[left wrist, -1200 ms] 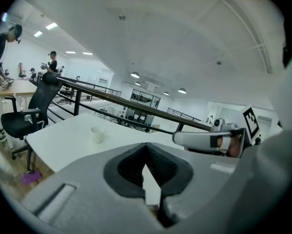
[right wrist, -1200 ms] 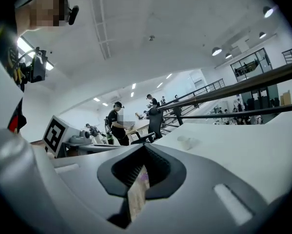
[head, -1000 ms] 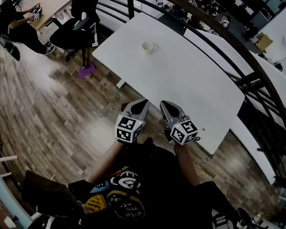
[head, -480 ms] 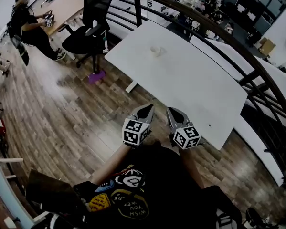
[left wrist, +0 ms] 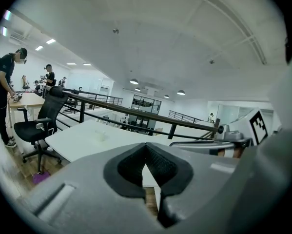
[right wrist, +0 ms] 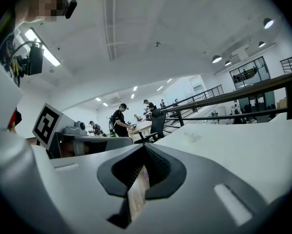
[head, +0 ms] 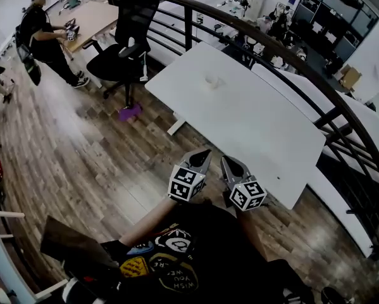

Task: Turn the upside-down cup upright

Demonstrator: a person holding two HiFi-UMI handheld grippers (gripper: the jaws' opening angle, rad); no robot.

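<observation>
The white bench (head: 259,125) runs away from the person toward the curved black railing (head: 273,44). The cup (head: 212,80), pale and small, stands on the bench close to its far short edge, about midway between the two long edges. It is too small in every view to tell which way up it sits. From the left gripper view it is a faint shape (left wrist: 101,136) on the bench top, and the right gripper view shows it much the same (right wrist: 191,138).

Both grippers are held side by side in front of the person, at the near short edge of the bench and well apart from the cup. The left gripper (head: 204,152) has its jaws brought together with nothing between them. The right gripper (head: 228,161) is likewise closed and empty.

Off the bench's far left corner a black office chair (head: 129,40) stands on the wood floor (head: 81,151).
</observation>
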